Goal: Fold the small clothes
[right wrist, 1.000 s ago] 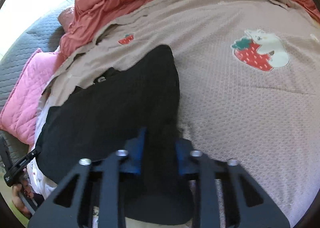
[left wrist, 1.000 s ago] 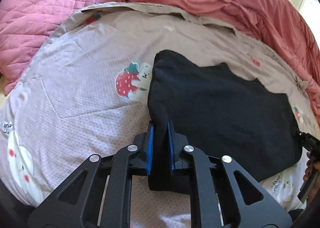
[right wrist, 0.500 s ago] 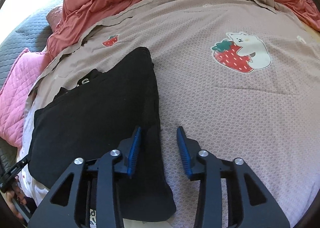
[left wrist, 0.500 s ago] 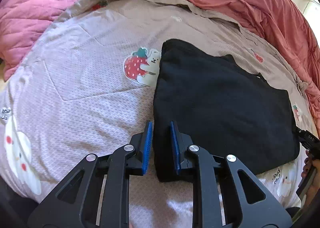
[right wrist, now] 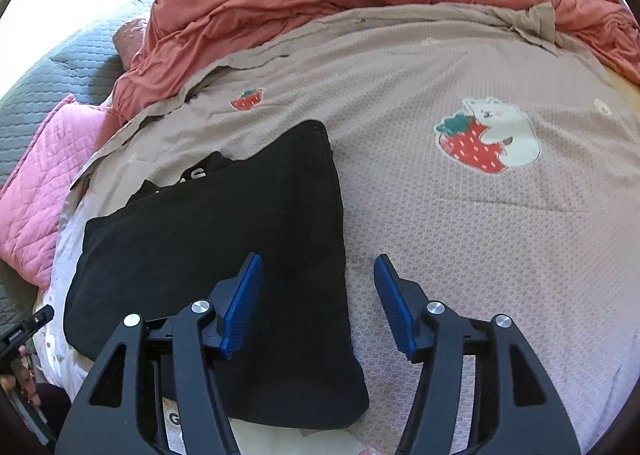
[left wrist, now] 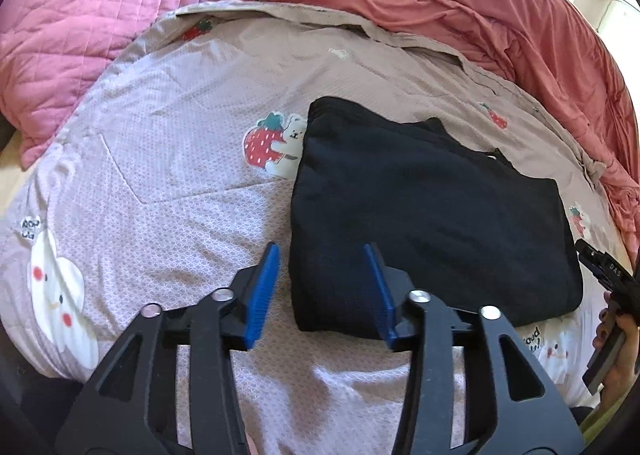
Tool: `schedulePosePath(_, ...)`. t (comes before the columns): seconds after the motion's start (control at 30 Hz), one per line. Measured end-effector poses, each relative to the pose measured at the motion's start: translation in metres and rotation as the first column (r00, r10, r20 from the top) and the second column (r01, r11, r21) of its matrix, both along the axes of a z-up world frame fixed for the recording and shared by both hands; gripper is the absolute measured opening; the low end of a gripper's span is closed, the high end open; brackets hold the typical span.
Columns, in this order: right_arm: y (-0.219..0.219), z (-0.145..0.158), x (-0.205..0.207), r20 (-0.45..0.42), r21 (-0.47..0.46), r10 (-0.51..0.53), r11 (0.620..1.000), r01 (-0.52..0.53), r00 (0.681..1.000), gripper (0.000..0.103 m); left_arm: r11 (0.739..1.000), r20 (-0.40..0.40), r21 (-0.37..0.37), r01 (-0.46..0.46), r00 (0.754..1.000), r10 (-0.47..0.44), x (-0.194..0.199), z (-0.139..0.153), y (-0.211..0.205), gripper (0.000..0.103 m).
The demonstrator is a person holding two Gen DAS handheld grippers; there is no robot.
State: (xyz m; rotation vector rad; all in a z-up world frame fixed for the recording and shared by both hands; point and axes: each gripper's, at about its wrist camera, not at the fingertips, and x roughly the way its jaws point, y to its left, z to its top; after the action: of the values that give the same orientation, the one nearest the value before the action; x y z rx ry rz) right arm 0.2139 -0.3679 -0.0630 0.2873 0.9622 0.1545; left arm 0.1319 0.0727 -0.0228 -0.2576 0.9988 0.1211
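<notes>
1. One black garment [left wrist: 432, 215] is seen lying folded flat on the bed sheet [left wrist: 180, 159], beside a strawberry print [left wrist: 266, 145].
2. At the left hand-held gripper [left wrist: 322, 291] the jaws are being opened; the garment's near corner lies between them, but it is not pressed by the pads.
3. At the right hand-held gripper [right wrist: 318, 303] the jaws are likewise being opened, with the garment's edge lying loose between them.
4. A fold appears to be completed and let go; whether another fold is wanted cannot be told, and a small tidying of the uneven far edge may be left.
</notes>
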Motion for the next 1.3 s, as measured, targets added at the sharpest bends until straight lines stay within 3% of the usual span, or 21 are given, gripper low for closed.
schedulePosePath(0.13,-0.001,0.002,-0.003,0.008,0.019,-0.001,1.000,0.001,1.000,0.067,1.000,0.018,0.016,0.012,1.000,-0.012,-0.002,0.010,-0.005,0.053)
schedulePosePath(0.2,-0.002,0.004,-0.005,0.016,0.037,-0.002,0.999,0.001,1.000,0.069,1.000,0.027,0.023,0.013,1.000,-0.014,-0.003,0.014,-0.006,0.073)
schedulePosePath(0.23,-0.002,0.006,-0.006,0.024,0.041,-0.007,0.999,0.006,1.000,0.077,0.999,0.032,0.031,0.010,0.999,-0.011,-0.003,0.017,-0.007,0.078)
schedulePosePath(0.37,-0.002,0.015,-0.010,0.067,0.045,-0.011,0.999,0.008,0.998,0.081,0.999,0.051,0.053,0.007,0.999,-0.010,-0.006,0.027,-0.010,0.086)
schedulePosePath(0.43,-0.001,0.019,-0.012,0.083,0.038,-0.011,0.999,0.008,0.996,0.092,0.998,0.057,0.059,0.009,0.998,-0.013,-0.007,0.031,-0.011,0.091)
schedulePosePath(0.47,0.000,0.020,-0.012,0.092,0.035,-0.009,0.999,0.006,0.996,0.093,0.998,0.063,0.062,0.009,0.998,-0.013,-0.007,0.034,-0.012,0.093)
schedulePosePath(0.93,0.047,0.053,-0.043,0.275,-0.075,0.135,0.990,-0.119,0.952,0.098,0.993,0.103,0.112,0.027,0.994,-0.039,-0.010,0.046,-0.023,0.093)
schedulePosePath(1.3,0.094,0.049,-0.061,0.271,-0.170,0.232,0.967,-0.191,0.934,0.098,0.993,0.116,0.117,-0.010,0.993,-0.004,-0.016,0.038,0.000,0.093)
